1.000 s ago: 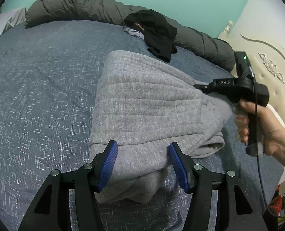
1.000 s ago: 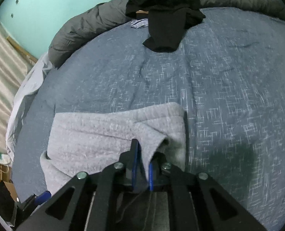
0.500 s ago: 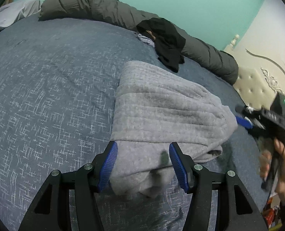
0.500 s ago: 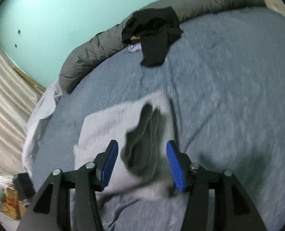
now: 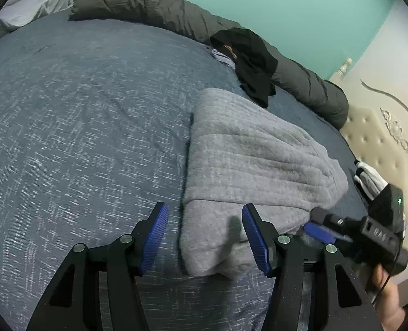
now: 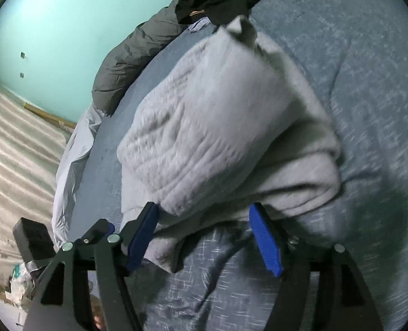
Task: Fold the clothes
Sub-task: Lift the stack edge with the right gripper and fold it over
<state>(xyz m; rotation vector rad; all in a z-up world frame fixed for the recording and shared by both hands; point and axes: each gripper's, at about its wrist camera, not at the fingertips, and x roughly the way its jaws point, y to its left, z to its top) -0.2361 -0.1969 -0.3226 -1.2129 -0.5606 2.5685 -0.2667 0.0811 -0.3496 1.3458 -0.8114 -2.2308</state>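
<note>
A folded grey knit garment (image 5: 253, 165) lies on the blue-grey bed cover (image 5: 80, 138). My left gripper (image 5: 204, 220) is open, and the garment's near left corner sits between its blue pads without being pinched. At the lower right, a hand (image 5: 388, 298) holds my right gripper (image 5: 322, 231) at the garment's right end. In the right wrist view the grey garment (image 6: 217, 127) fills the middle, blurred by motion. My right gripper (image 6: 204, 231) is open, and the garment's near edge lies between its fingers.
A black garment (image 5: 253, 66) lies on a rolled dark grey duvet (image 5: 154, 8) along the far edge of the bed, beneath a teal wall. A cream padded headboard (image 5: 383, 138) stands to the right, with a black-and-white item (image 5: 369, 179) beside it.
My right gripper, shut on a fold of the grey garment a second ago, has opened and now sits low at the garment's end. My left gripper stayed open and shifted left.
</note>
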